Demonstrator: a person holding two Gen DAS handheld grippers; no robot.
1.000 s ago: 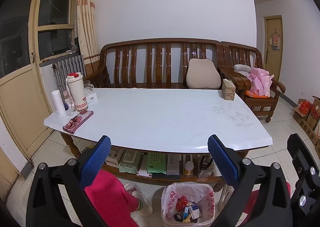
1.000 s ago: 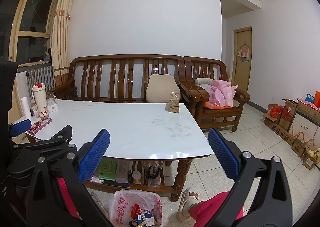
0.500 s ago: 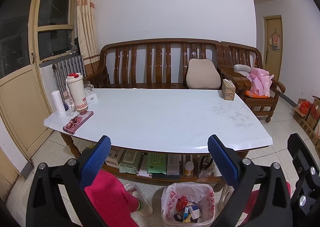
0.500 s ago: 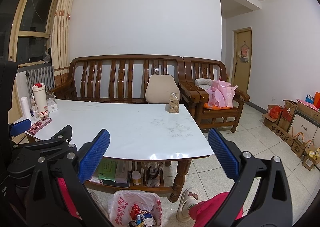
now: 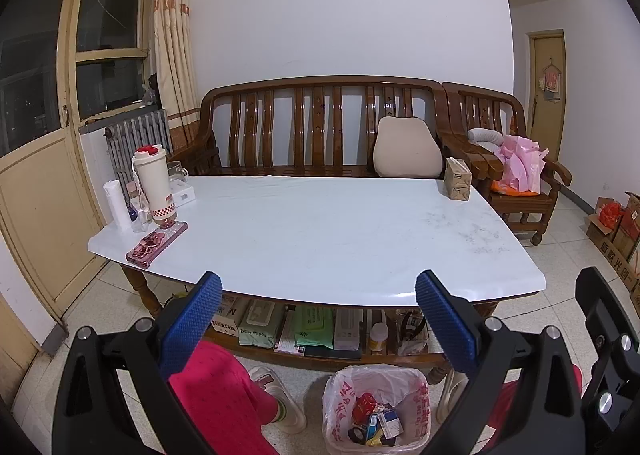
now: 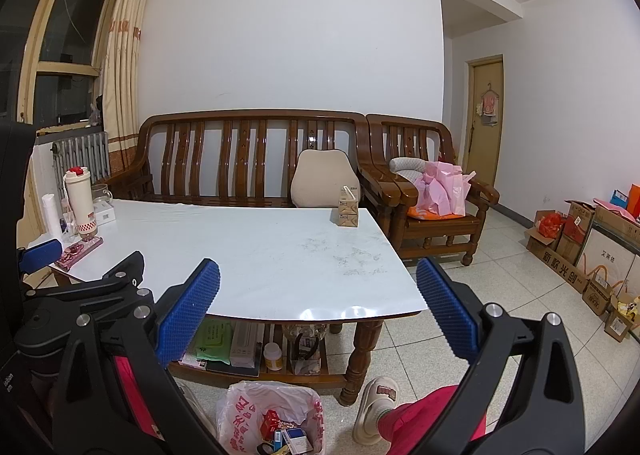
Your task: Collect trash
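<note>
A trash bin lined with a white and red plastic bag (image 5: 340, 407) stands on the floor below the near table edge; it holds several small boxes and wrappers and also shows in the right wrist view (image 6: 240, 415). The white table top (image 5: 320, 231) bears no loose trash that I can see. My left gripper (image 5: 318, 291) is open and empty, held in front of the near table edge above the bin. My right gripper (image 6: 318, 289) is open and empty, to the right of the left one, by the table's near right corner.
At the table's left end stand a white flask (image 5: 154, 183), a small bottle, a white box and a pink phone (image 5: 156, 243). A brown tissue box (image 5: 458, 183) sits at the far right. A wooden bench is behind. The shelf below holds wipes. Cardboard boxes (image 6: 592, 255) line the right wall.
</note>
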